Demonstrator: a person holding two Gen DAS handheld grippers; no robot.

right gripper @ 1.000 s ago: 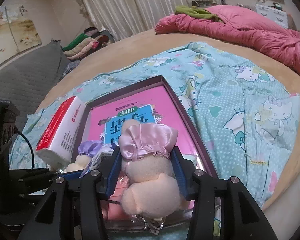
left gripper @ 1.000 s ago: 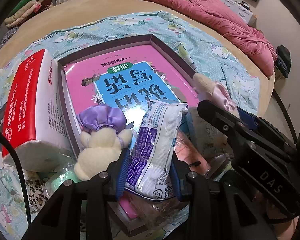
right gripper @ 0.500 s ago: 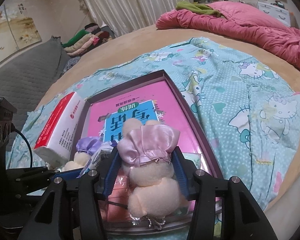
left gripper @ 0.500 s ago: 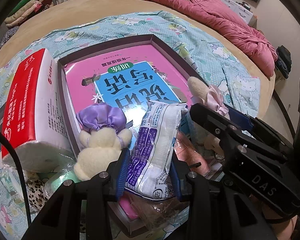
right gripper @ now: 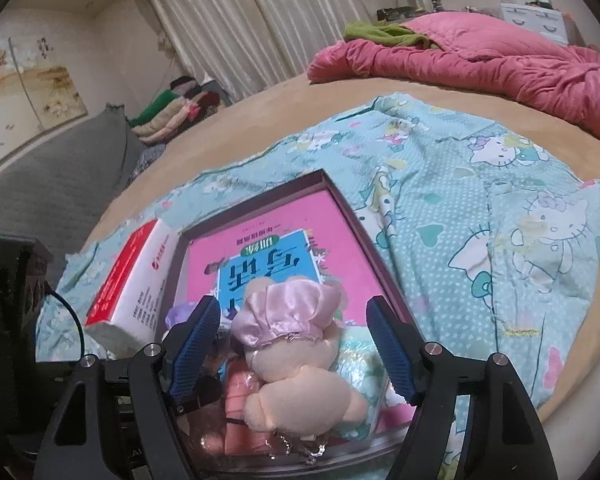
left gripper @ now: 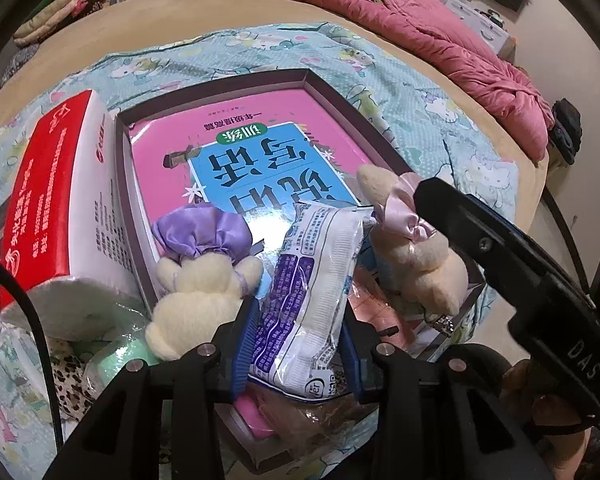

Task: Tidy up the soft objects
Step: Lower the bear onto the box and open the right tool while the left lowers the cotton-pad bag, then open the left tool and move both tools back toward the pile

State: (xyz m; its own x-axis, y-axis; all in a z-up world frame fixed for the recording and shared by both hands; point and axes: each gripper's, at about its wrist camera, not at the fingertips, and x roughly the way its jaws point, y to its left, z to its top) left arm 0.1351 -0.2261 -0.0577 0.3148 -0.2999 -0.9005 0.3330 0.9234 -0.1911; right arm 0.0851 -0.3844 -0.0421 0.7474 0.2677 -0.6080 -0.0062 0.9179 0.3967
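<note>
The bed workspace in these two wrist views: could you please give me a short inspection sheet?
Surface: teal cartoon sheet on a tan bed.
Job's things: pink-capped plush and purple-capped plush in the dark tray; white packet.
Clutter: red-and-white box; pink book in the tray.
Tongs: left tongs shut on the packet; right tongs open around the pink-capped plush.
Cables: black cable.
Surroundings: pink quilt, curtains.
</note>
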